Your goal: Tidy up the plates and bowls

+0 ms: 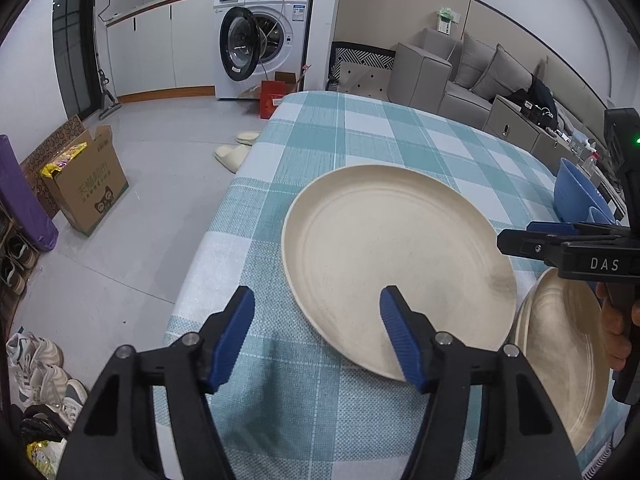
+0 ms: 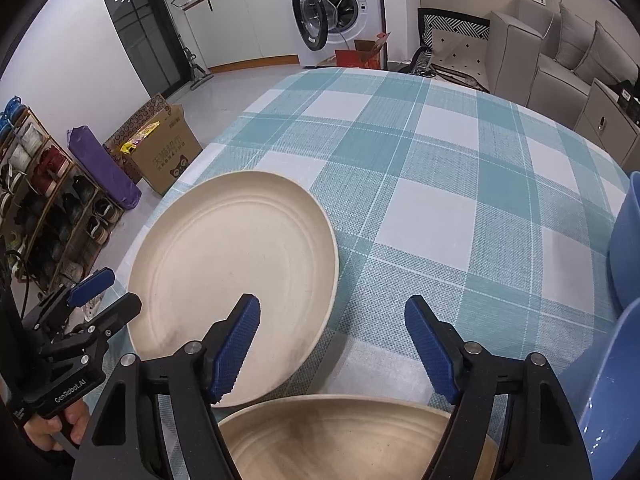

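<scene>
A large cream plate point(image 1: 396, 264) lies flat on the checked tablecloth; it also shows in the right wrist view point(image 2: 232, 276). A second cream plate point(image 1: 560, 352) lies just to its right, close under my right gripper point(image 2: 332, 344). Blue bowls point(image 1: 576, 196) stand at the right edge, also in the right wrist view point(image 2: 628, 248). My left gripper point(image 1: 316, 336) is open and empty, its right finger over the first plate's near rim. My right gripper is open and empty, its left finger over the first plate. It shows from the side in the left wrist view point(image 1: 556, 236).
The table point(image 2: 440, 152) has a teal and white checked cloth. Its left edge drops to the floor, where a cardboard box point(image 1: 88, 184), slippers point(image 1: 232, 152) and a shoe rack point(image 2: 44, 200) stand. A washing machine point(image 1: 260, 36) and grey sofa point(image 1: 480, 76) are behind.
</scene>
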{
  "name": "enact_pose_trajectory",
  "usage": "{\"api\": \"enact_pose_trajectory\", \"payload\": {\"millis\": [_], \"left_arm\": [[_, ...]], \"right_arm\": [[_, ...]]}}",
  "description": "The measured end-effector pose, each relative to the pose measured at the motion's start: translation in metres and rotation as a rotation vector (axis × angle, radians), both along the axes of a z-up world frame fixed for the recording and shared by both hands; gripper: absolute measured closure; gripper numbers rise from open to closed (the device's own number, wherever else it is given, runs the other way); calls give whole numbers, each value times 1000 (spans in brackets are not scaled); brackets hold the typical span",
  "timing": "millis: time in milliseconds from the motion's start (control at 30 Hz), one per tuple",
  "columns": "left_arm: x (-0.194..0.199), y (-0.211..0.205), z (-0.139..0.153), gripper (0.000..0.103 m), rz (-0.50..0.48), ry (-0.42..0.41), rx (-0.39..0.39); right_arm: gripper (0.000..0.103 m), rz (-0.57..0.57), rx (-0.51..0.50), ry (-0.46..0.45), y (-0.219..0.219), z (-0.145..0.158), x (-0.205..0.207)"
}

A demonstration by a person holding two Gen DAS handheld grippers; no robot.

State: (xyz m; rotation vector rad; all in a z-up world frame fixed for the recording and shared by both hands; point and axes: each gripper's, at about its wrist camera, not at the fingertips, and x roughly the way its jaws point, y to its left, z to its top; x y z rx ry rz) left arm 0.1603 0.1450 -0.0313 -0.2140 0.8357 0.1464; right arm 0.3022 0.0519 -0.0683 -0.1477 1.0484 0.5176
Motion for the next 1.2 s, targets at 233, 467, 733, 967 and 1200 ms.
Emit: {"api": "enact_pose_trajectory", "payload": {"millis": [233, 467, 733, 967, 1200], "left_arm": [[2, -1, -4, 40, -5, 9, 0], [2, -1, -6, 46, -6, 12, -8], [3, 0, -9, 58, -6, 23, -23], [3, 0, -10, 68, -8, 28, -34], [2, 2, -10, 77, -1, 23, -43]], "right_arm": [[27, 3, -6, 15, 4, -8, 6], [31, 7, -14, 19, 9, -12, 7], [41, 10, -27, 37, 13, -21, 9], [54, 18, -42, 45, 15, -26, 7], [72, 46, -61, 46, 18, -30, 2]]}}
